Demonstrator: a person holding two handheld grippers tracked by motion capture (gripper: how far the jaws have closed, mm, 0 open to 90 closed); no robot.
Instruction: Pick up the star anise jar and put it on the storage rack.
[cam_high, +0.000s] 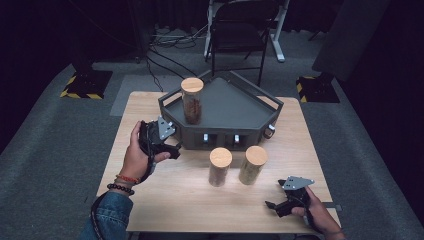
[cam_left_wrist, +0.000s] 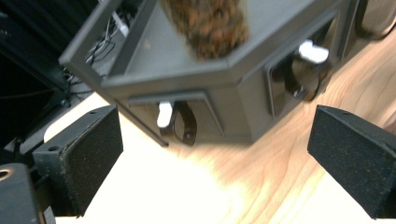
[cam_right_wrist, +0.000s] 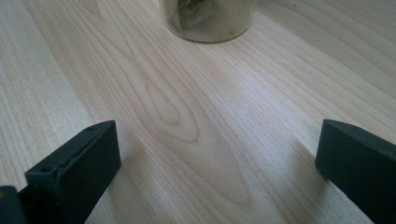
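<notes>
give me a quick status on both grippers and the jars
Left gripper open, at the grey tray's front corner. Right gripper open, low over table. One jar on tray, two jars on table. Nothing blocking.

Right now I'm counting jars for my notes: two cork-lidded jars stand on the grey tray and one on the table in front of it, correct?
Not quite: the high view shows one jar on the tray and two jars on the table in front of it.

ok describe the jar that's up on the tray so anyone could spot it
Start at the dark angular tray at the far middle of the wooden table. The jar stands inside it near the left front corner. Unlike the two cork-lidded jars on the table, it holds reddish-brown contents.
</notes>
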